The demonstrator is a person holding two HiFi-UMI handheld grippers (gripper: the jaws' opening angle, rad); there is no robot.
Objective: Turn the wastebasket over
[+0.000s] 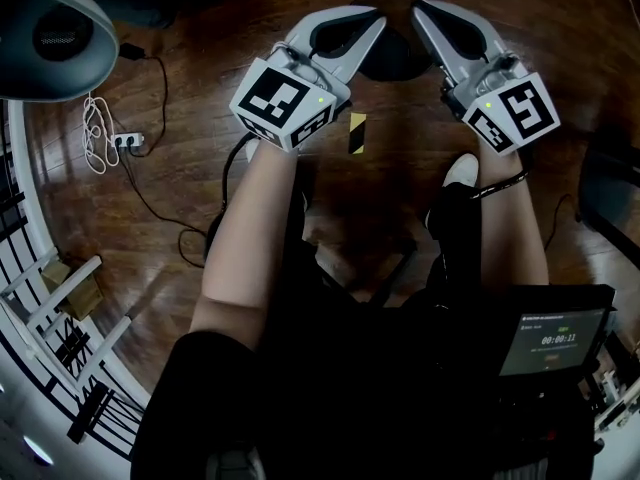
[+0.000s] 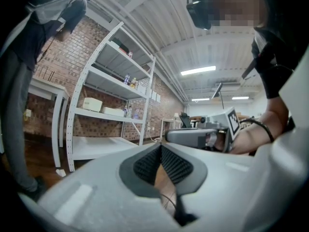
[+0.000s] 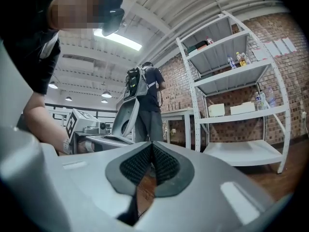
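In the head view a dark round object (image 1: 393,63), apparently the black wastebasket seen from above, stands on the wooden floor ahead of the person's feet. Both grippers partly cover it. My left gripper (image 1: 372,20) is held level to its left, jaws shut with nothing between them. My right gripper (image 1: 425,10) is level to its right, likewise shut and empty. The two tips point toward each other above the basket. The left gripper view shows its ribbed pads (image 2: 149,164) meeting, with the right gripper (image 2: 203,137) beyond. The right gripper view shows closed pads (image 3: 161,166) and the left gripper (image 3: 91,141). Neither gripper view shows the basket.
A grey round fan head (image 1: 50,33) sits at the top left, with a power strip and cables (image 1: 125,140) below it. A yellow-black tape mark (image 1: 357,133) lies on the floor. White railing (image 1: 50,308) runs along the left. White shelving (image 3: 236,91) and a standing person (image 3: 147,105) are behind.
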